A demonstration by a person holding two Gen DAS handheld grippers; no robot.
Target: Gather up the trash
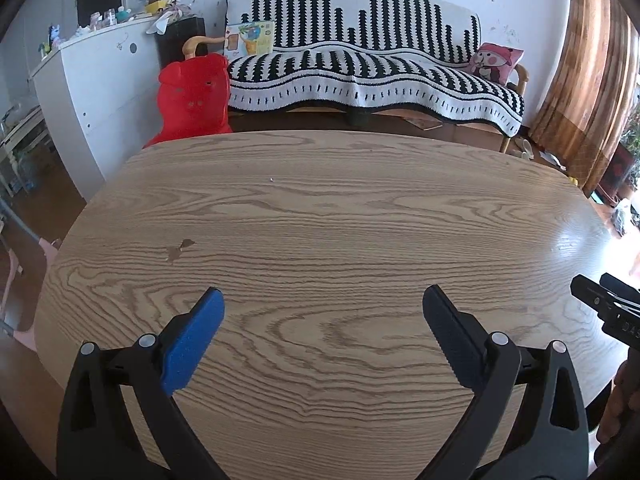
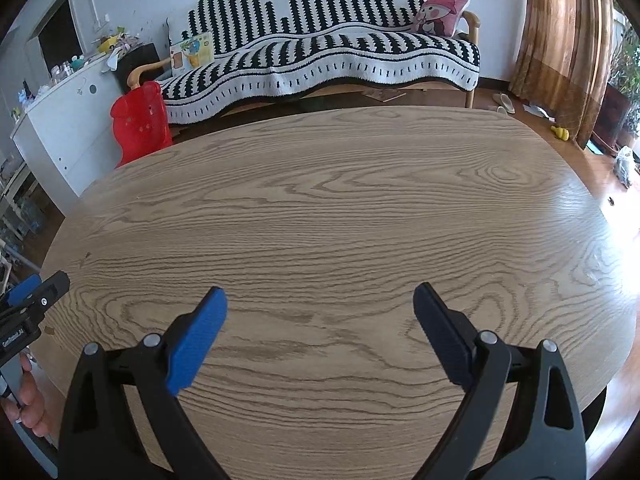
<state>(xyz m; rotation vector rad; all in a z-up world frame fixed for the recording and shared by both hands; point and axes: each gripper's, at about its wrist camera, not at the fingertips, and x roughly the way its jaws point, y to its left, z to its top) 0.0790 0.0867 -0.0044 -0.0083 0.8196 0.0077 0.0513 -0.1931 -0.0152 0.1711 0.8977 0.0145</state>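
Hovering over table point(image 1: 320, 208), L claw point(image 1: 323, 300): jaws spread wide, nothing between them. Pads point(image 1: 192, 344) blue, arms black.
L wrist view, itemised:
- Tabletop: wood grain, bare ahead of claw. Small dark chip point(image 1: 180, 249) ahead-left of L pad; tiny pale speck point(image 1: 271, 179) farther ahead, too small to identify.
- Trash: none identifiable on the tabletop.
- R claw point(image 1: 606, 304): black tip only, to the right of L claw at frame edge, over table's right side.
- Beyond far table edge: sofa point(image 1: 368, 64) w/ black-and-white throw; book point(image 1: 250, 38) propped at its left end; pink cushion point(image 1: 496, 62) at right end.
- Red chair point(image 1: 192, 100) ahead-left, beside white cabinet point(image 1: 92, 92) w/ clutter on top.
- Curtain point(image 1: 580, 80) far right.

R wrist view, itemised:
- R claw point(image 2: 320, 300): jaws wide apart, empty, above the same table point(image 2: 320, 200).
- L claw point(image 2: 34, 296): seen at left edge, blue pad showing; hand point(image 2: 30, 400) below it.
- Tabletop ahead of claw: bare grain; glare at right.
- Trash: none discernible on the table.
- Beyond: sofa point(image 2: 320, 52), book point(image 2: 192, 53), cushion point(image 2: 440, 14), red chair point(image 2: 140, 124), cabinet point(image 2: 68, 120), curtain point(image 2: 560, 40).
- Floor right of table: slippers point(image 2: 504, 102), small yellow item point(image 2: 560, 133).
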